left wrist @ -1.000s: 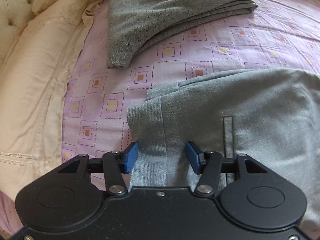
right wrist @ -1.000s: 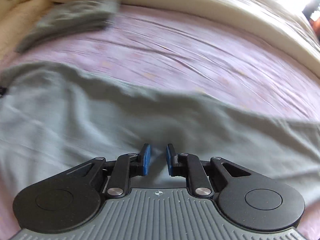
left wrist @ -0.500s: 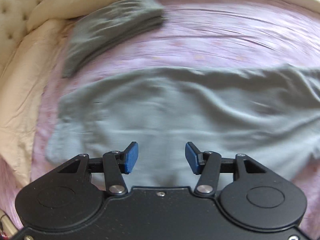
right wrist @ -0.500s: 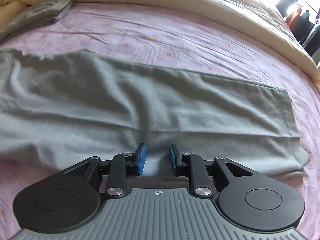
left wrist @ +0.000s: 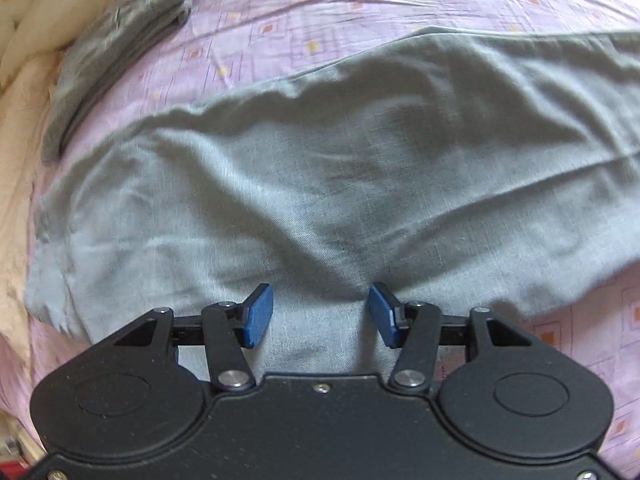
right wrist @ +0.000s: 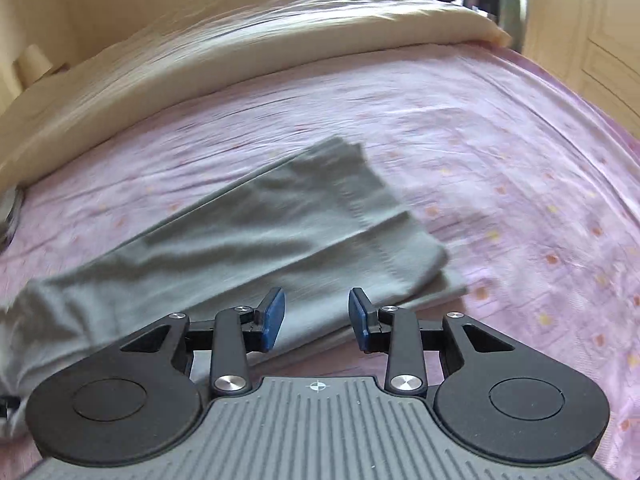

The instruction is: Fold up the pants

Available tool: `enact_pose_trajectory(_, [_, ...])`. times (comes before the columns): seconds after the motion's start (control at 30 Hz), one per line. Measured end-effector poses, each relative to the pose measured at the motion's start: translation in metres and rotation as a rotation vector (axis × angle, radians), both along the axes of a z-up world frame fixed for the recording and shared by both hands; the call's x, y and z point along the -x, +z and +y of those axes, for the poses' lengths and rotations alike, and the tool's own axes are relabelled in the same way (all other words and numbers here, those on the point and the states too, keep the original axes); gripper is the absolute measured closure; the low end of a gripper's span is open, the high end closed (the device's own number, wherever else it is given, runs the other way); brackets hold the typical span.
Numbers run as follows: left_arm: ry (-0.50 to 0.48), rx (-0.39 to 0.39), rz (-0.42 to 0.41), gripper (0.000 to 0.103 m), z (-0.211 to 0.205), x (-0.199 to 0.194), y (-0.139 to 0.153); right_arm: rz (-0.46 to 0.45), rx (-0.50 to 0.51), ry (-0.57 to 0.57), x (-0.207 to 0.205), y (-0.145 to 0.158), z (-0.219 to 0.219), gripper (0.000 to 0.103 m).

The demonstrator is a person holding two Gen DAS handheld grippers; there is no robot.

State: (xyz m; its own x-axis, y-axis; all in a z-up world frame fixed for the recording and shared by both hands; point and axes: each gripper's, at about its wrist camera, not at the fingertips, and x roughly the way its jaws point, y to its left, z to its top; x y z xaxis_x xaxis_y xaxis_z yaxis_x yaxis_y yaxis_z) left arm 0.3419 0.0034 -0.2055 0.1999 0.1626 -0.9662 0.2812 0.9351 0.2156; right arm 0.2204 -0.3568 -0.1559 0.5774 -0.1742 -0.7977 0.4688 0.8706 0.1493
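A pair of light grey woven pants (left wrist: 360,184) lies stretched lengthwise across a pink cotton bedsheet printed with small orange and yellow squares (left wrist: 360,12), its fabric softly rumpled into shallow diagonal creases. The left gripper (left wrist: 320,314), a black hinged frame tipped with ribbed blue pads (left wrist: 256,318), hangs over the near edge of the cloth with its jaws spread wide and nothing between them. In the right wrist view the trouser legs taper to stitched hems (right wrist: 376,224), one leg stacked on the other with the lower hem peeking out beyond the upper. The right gripper (right wrist: 316,318) stands parted as well, poised over the near edge of the leg fabric; whether its pads touch the cloth is hard to say through the blur. A darker, speckled grey garment folded into a flat stack (left wrist: 116,56) rests well apart at the sheet's far left, beside a cream quilted blanket (right wrist: 240,40) heaped along the bed's edge.
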Motion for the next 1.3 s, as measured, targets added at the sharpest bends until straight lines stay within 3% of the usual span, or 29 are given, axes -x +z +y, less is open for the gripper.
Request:
enact_pose_trajectory(0.17, [0.131,0.073,0.054,0.031,0.024,-0.009,-0.002,0.013,-0.101,-0.156,0.006,-0.013,-0.061,0.069])
enact_pose_trajectory(0.47, [0.131,0.035,0.041,0.029,0.018,-0.007,-0.001,0.040,-0.194,-0.155,-0.006,-0.035,-0.086,0.069])
enact_pose_trajectory(0.5, [0.129,0.035,0.037,0.030,0.014,-0.007,-0.001,0.037,-0.211,-0.155,-0.008,-0.036,-0.087,0.073])
enact_pose_trajectory(0.53, [0.123,0.035,0.034,0.031,0.013,-0.006,0.001,0.040,-0.229,-0.141,-0.011,-0.036,-0.087,0.101])
enact_pose_trajectory(0.6, [0.108,0.040,0.018,0.040,0.007,-0.003,0.011,0.073,-0.213,-0.093,-0.016,-0.031,-0.081,0.101])
enact_pose_trajectory(0.7, [0.079,0.097,-0.034,0.041,0.000,0.004,0.030,0.095,-0.077,-0.005,-0.007,-0.010,-0.070,0.101])
enact_pose_trajectory(0.8, [0.041,0.102,-0.053,0.041,-0.013,0.007,0.035,0.175,-0.065,-0.005,0.003,-0.028,-0.074,0.102])
enact_pose_trajectory(0.9, [0.025,0.067,-0.041,0.040,-0.020,0.006,0.026,0.130,-0.087,-0.019,0.000,-0.030,-0.073,0.100])
enact_pose_trajectory(1.0, [0.044,0.013,-0.004,0.039,-0.020,0.001,0.010,0.145,-0.096,-0.025,-0.007,-0.026,-0.079,0.094])
enact_pose_trajectory(1.1, [0.079,0.027,0.001,0.035,-0.014,-0.002,0.005,0.101,0.002,-0.041,-0.008,-0.005,-0.084,0.084])
enact_pose_trajectory(1.17, [0.095,0.044,0.010,0.035,-0.010,-0.003,0.006,0.041,0.067,0.009,-0.013,0.009,-0.083,0.081])
enact_pose_trajectory(1.3, [0.117,0.059,0.010,0.031,-0.005,-0.002,0.007,-0.006,-0.015,0.187,-0.046,0.010,-0.081,0.081])
